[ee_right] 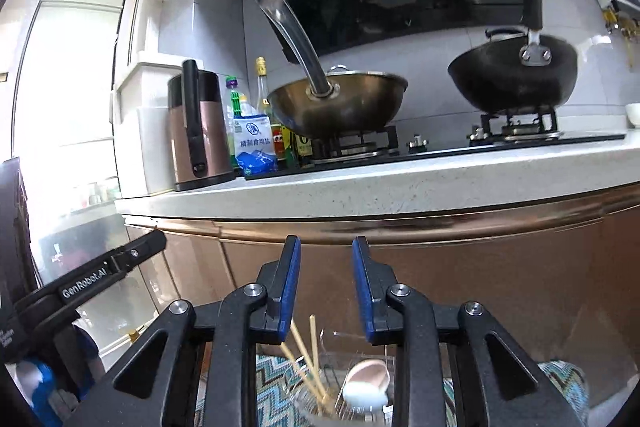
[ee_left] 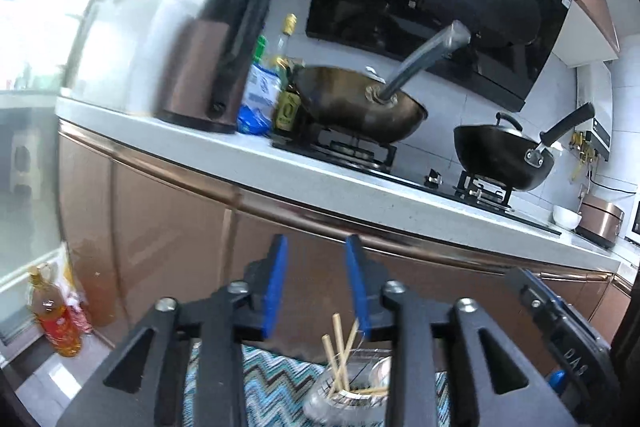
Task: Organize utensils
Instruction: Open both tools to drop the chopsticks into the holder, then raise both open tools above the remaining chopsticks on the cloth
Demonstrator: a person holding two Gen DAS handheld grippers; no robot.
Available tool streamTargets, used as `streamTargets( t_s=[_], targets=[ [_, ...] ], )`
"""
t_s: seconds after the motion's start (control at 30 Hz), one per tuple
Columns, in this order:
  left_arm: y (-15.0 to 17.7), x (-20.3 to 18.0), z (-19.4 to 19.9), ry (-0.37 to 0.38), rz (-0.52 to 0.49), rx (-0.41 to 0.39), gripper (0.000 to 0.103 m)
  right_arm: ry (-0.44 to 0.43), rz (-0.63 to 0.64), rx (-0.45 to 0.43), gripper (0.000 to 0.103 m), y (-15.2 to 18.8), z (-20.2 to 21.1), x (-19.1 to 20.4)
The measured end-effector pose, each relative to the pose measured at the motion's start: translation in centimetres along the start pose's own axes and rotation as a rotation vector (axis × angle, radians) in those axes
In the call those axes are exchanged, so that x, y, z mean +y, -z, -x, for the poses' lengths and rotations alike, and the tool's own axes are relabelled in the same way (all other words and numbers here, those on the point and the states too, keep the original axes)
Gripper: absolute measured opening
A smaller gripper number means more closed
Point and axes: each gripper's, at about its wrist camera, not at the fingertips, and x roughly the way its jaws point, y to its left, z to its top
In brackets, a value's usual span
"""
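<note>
Several wooden chopsticks [ee_left: 339,351] stand in a clear holder [ee_left: 344,395] on a zigzag-patterned cloth [ee_left: 276,379], low between my left gripper's arms. My left gripper [ee_left: 316,283] is open and empty, raised above the holder. In the right wrist view the chopsticks [ee_right: 308,363] and a white spoon [ee_right: 366,385] sit in the clear holder [ee_right: 320,403]. My right gripper [ee_right: 325,287] is open and empty above them. The left gripper's body [ee_right: 80,287] shows at the left of the right wrist view.
A kitchen counter [ee_right: 380,183] runs across ahead, with brown cabinets below. On it stand a brass wok [ee_right: 336,107], a black wok [ee_right: 512,75], a copper kettle [ee_right: 196,127], bottles and a salt bag [ee_right: 254,143]. An oil bottle [ee_left: 52,311] stands on the floor.
</note>
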Motion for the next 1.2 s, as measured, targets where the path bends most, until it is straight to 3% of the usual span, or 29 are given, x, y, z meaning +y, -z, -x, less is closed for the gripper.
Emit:
streamTargets(
  t_s=[0.13,0.27,0.6,0.73,0.93,1.2],
  targets=[
    [-0.1,0.9,4.9,-0.033,-0.034,-0.004,0.038,0.016,0.018,0.019,0.027,0.2,3.6,1.6],
    [0.4,1.4,8.6,-0.051,-0.049,-0.001,0.049,0.024,0.033,0.056,0.029,1.2,7.1,3.4],
    [1.5,2.9,16.2,-0.062,-0.056,0.007,0.051,0.100,0.060,0.107,0.044,4.7,14.6,6.6],
    [2.0,3.0,18.2,-0.068,-0.041,0.005,0.057,0.166,0.085,0.116,0.048,5.7,17.0,7.4],
    [3.1,2.4,20.1,-0.082,-0.059,0.020,0.057,0.252,0.111,0.111,0.049,6.0,19.7,7.2],
    [4.3,1.4,20.9,-0.108,-0.095,0.029,0.057,0.285,0.124,0.087,0.049,5.7,22.0,7.0]
  ],
)
